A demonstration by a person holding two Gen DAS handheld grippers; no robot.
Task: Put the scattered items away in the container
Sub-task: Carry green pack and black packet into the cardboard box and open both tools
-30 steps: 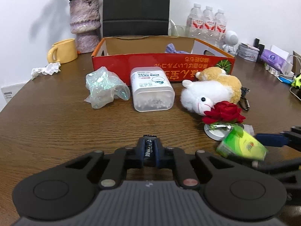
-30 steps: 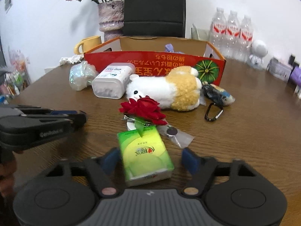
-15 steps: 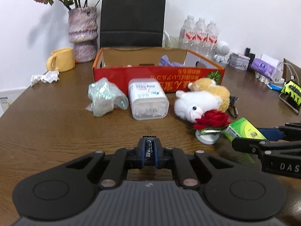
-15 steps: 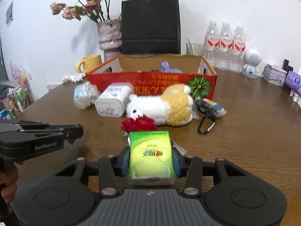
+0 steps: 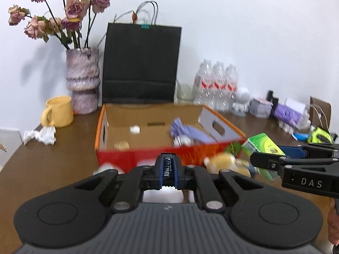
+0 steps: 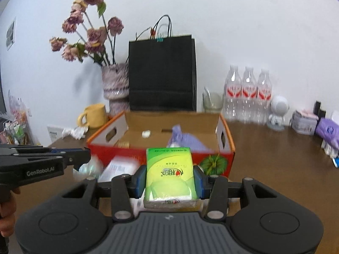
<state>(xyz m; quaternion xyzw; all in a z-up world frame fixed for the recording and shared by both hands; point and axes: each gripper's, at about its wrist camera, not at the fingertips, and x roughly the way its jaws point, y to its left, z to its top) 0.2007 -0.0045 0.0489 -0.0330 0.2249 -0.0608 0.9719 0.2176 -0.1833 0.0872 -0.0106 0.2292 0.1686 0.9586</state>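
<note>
My left gripper [image 5: 168, 170] is shut on a dark blue candy wrapper [image 5: 168, 167] and is held up in front of the red cardboard box [image 5: 135, 158]. My right gripper [image 6: 169, 177] is shut on a green tissue pack [image 6: 170, 173], raised before the box [image 6: 229, 146]; the pack also shows in the left wrist view [image 5: 261, 148]. The box holds a purple cloth [image 5: 188, 132] and small bits. The plush toy [image 5: 227, 163], white jar [image 6: 120, 167] and crinkled film [image 6: 91, 166] lie in front of the box, blurred and partly hidden.
Behind the box stand a black paper bag [image 5: 141, 63], a vase of dried flowers [image 5: 82, 82], a yellow mug [image 5: 59, 111] and water bottles [image 5: 216, 84]. Crumpled paper [image 5: 41, 136] lies left. Small items [image 5: 290, 114] crowd the right edge of the table.
Both grippers have risen and moved forward toward the box with their items; the box's inside now shows, and the items on the table have dropped low in view.
</note>
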